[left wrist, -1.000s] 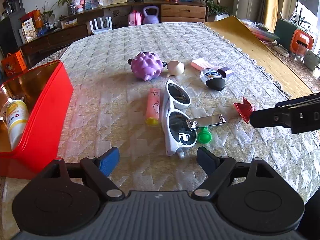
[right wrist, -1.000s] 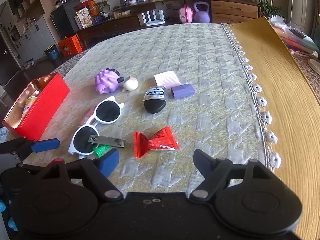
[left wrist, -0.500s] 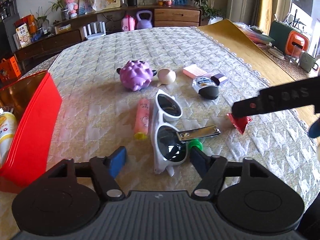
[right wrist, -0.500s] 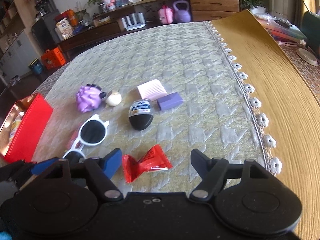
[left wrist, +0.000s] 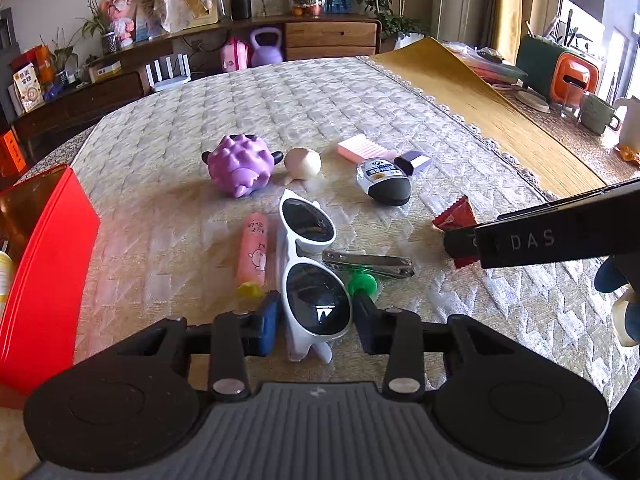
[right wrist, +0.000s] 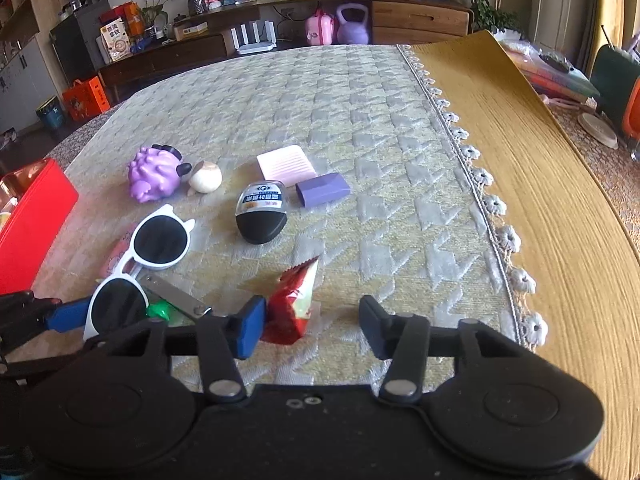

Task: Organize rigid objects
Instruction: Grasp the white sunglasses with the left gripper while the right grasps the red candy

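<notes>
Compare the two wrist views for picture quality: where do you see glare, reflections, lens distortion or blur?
Left wrist view: sharp; a bright reflection sits in the near lens of the white sunglasses, the window at far right is blown out, and the fisheye bends the tablecloth edge. Right wrist view: softer overall, the red snack packet is slightly blurred, and the lace trim curves strongly.
</notes>
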Demonstrator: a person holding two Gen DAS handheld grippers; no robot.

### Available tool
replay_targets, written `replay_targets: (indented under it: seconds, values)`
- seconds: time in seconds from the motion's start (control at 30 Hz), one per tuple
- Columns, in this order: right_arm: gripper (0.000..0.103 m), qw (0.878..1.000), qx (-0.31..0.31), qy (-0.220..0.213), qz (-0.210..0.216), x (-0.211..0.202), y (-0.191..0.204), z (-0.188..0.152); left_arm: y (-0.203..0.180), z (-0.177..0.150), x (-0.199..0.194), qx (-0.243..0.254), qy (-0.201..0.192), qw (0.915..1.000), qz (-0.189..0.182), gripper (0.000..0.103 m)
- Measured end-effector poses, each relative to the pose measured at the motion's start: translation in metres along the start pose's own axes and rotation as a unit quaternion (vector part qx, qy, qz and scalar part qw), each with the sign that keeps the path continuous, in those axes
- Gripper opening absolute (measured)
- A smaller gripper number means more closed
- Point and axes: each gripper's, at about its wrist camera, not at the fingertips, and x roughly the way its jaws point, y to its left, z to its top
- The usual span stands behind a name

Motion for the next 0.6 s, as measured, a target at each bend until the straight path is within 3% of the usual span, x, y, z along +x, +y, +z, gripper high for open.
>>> replay_targets:
  seconds: [0.2, 0.6]
  values:
    - [0.022, 1.0, -0.015, -0.007, 0.014, 0.0, 0.003, 0.001, 0.002, 0.001, 0.0, -0.007, 0.002, 1.0, -0.003, 0.036]
    - [0.021, 0.999, -0.006, -0.027, 0.044, -0.029, 0.006, -0.005, 0.018, 0.002, -0.018, -0.053, 0.007, 0.9985, -0.015, 0.035]
